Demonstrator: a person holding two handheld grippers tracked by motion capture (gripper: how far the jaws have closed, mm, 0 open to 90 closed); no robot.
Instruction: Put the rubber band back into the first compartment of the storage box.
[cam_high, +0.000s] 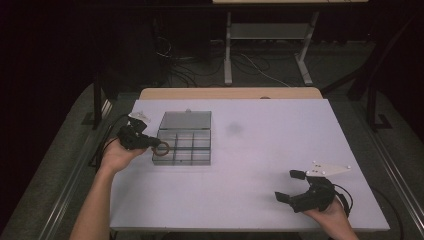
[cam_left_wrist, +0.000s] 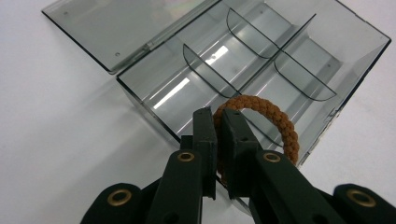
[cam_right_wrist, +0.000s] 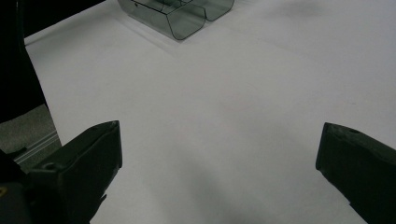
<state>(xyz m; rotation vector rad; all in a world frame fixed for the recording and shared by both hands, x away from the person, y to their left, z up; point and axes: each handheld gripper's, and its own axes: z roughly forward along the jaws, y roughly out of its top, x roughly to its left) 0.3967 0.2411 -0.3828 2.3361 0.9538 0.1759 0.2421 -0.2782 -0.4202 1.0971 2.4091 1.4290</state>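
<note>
Brown braided cord, looped into a small ring (cam_left_wrist: 268, 123), is what I have pinched in my left gripper (cam_left_wrist: 218, 122) — jaws drawn narrow on its near side, the loop standing out past the tips toward the smoky transparent plastic box with divided compartments (cam_left_wrist: 261, 60). The ring hangs at the box's near-left corner, just over its rim, lid laid open flat behind. I judge a drop into the nearest cell comes next — a short push forward. My right gripper (cam_high: 291, 186) rests well apart at the white table (cam_high: 260, 150) edge, jaws spread wide, holding nothing.
</note>
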